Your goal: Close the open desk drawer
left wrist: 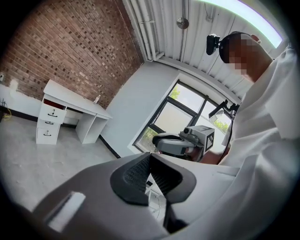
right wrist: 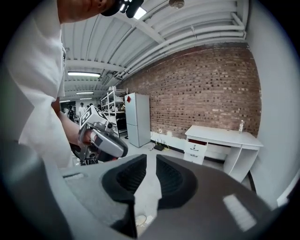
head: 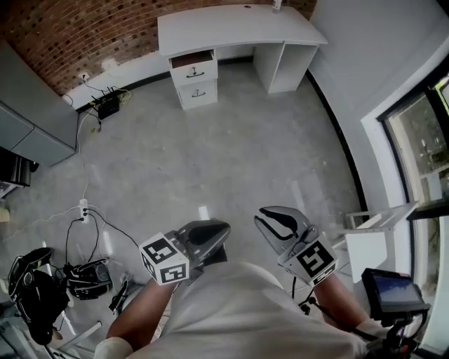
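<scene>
The white bench (head: 231, 24) stands at the far end of the room against a brick wall (head: 70, 35). Its drawer stack sits under the left end. The top drawer (head: 193, 62) is pulled partly out, with a strip of its dark interior showing behind the white front. The lower drawer (head: 198, 92) beneath it sits flush. A small bottle (head: 277, 5) stands on the far right part of the bench top.

Both tools are held close to the person's body at the near edge of the scene, well apart from the bench, with a wide stretch of grey floor (head: 231, 154) between. The left tool (head: 219, 231) is clenched with its pad tips meeting, and it grips nothing. The right tool (head: 270, 219) is just beside it on the right. Its jaws stand slightly apart, a narrow slit of floor shows between the pads, and nothing is between them. Both point roughly toward the far end.

On the floor at the left, a white power strip (head: 83, 210) lies among black cables. A small black device (head: 107, 106) sits near the foot of the wall, left of the drawers. A window (head: 428, 140) runs along the right side.
</scene>
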`<state>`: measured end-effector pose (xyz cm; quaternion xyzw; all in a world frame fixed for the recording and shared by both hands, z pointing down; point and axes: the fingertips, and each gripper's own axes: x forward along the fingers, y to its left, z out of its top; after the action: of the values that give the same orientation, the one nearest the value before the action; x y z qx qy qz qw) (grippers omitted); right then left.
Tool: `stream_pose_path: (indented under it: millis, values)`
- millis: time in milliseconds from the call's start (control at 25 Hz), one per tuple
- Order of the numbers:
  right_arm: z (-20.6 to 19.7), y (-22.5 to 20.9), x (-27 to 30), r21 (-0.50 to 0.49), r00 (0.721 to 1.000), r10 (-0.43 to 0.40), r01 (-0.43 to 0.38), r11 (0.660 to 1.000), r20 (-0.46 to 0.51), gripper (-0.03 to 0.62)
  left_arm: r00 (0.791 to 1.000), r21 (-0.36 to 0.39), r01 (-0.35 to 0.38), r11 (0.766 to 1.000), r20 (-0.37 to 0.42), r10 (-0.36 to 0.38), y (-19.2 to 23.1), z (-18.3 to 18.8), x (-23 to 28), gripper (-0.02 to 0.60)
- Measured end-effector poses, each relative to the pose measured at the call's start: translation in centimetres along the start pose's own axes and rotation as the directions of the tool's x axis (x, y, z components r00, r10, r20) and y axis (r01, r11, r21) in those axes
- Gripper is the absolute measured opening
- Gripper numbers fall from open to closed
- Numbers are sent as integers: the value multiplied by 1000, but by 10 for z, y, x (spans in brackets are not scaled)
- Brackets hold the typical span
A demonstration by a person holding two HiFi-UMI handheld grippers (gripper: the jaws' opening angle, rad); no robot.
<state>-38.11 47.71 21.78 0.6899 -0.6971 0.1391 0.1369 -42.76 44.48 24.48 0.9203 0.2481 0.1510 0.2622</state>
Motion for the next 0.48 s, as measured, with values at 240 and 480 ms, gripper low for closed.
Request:
stream_pose_path:
  millis: [240,480]
  values:
    - [52,-79,58,5,998,-54,54,999,28,52,999,-9,44,999,-2,-44,83,66,23,6]
    - [63,-148,94,-1,1000,-20,20,1000,19,52,999,-71,22,997,44,-19,144,100,62,6]
